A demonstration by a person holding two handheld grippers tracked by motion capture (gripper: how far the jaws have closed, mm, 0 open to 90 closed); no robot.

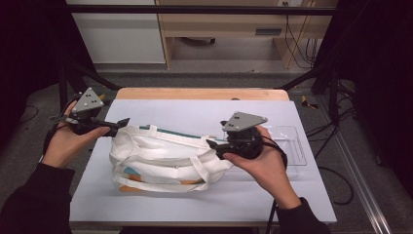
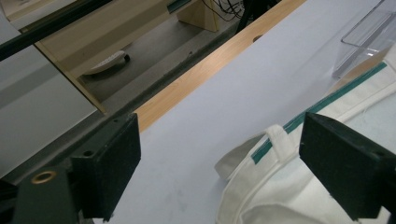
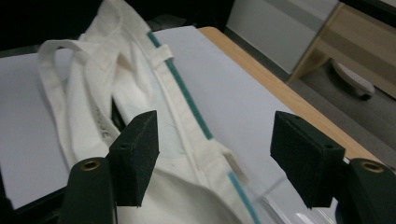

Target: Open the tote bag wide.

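A white canvas tote bag (image 1: 160, 156) with a teal stripe along its mouth lies on its side on the pale table top (image 1: 195, 109). My left gripper (image 1: 117, 126) hovers at the bag's upper left corner, its jaws open and nothing between them. In the left gripper view the bag's (image 2: 280, 186) corner loop lies below the open left gripper (image 2: 222, 140). My right gripper (image 1: 216, 134) is at the bag's right end, above the rim. In the right gripper view the right gripper's (image 3: 215, 140) jaws stand apart over the bag's (image 3: 93, 93) mouth and do not press on the cloth.
A clear plastic tray (image 1: 292, 146) sits on the table to the right of the bag, partly under my right hand. A wooden strip (image 1: 202, 93) edges the table's far side. Black frame struts (image 1: 311, 73) and floor cables (image 1: 341, 185) flank the table.
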